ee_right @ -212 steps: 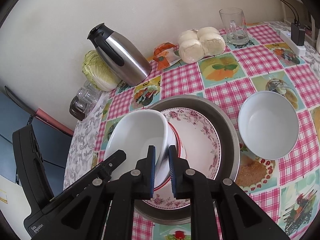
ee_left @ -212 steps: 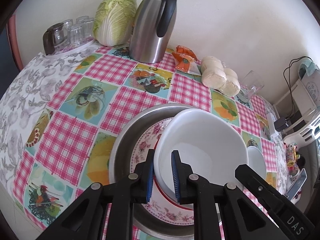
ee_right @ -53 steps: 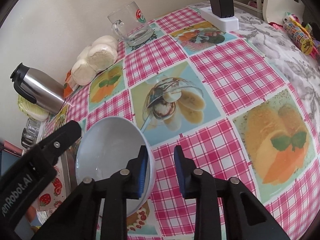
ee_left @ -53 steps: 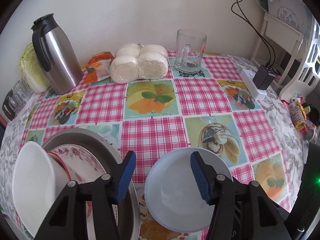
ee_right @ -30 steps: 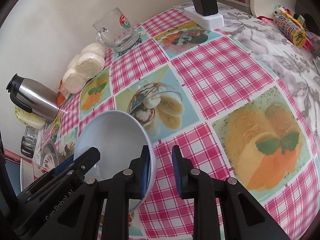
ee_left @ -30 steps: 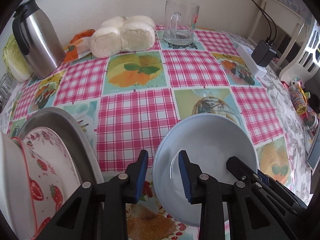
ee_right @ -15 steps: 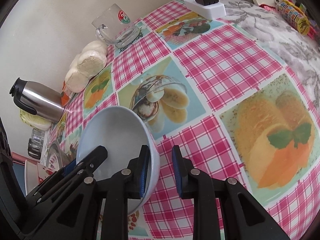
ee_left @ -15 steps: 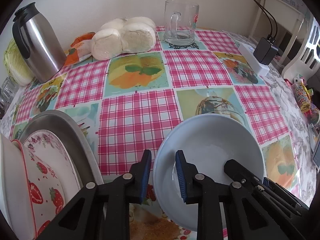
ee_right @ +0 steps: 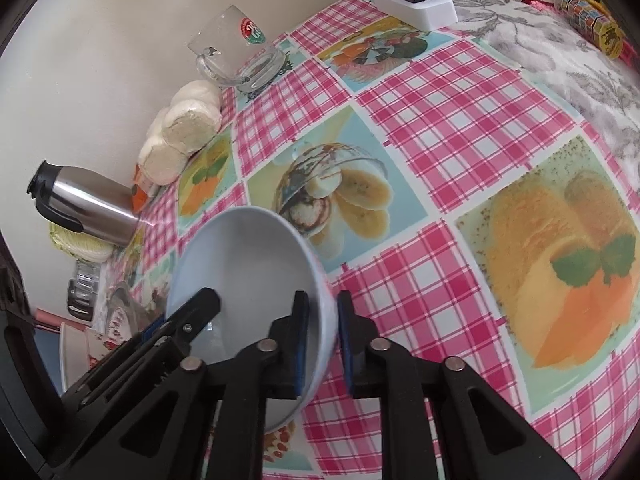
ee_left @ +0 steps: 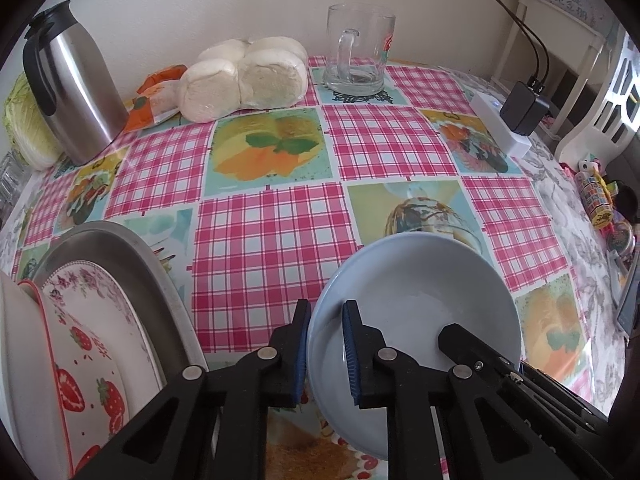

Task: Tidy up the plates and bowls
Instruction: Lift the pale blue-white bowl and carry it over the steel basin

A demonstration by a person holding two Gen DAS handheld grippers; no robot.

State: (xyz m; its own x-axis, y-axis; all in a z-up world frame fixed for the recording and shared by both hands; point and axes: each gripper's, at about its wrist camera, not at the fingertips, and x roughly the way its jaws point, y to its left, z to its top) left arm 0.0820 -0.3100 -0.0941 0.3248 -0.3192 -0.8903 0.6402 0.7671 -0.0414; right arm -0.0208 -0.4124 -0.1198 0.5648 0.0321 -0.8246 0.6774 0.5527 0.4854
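Both tongs clamped on one pale blue bowl, jaws just closed onto it: left tongs pinching the rim wall on its left side, one pad inside, one outside; right tongs gripping the opposite rim wall likewise. Bowl directly ahead of both tongs, apparently on or just above the table; contact with the surface not determinable.

Progress, as judged: partly done. Left of the left tongs, a steel basin already holding a floral plate, a strawberry-patterned dish and a white bowl leaning on edge. Blue bowl not yet with that group; presumably next to be carried over and nested. Nothing else loose among the crockery in view.

Materials and shapes: bowl smooth, glossy, round, deep-walled, likely melamine or glazed ceramic; slippery under a pinch. Basin dull brushed metal, broad shallow rim. Plates glazed, printed. Table covering glossy, pink gingham with fruit panels. Far ahead of the tongs: steel thermos, wrapped white buns, clear glass mug.
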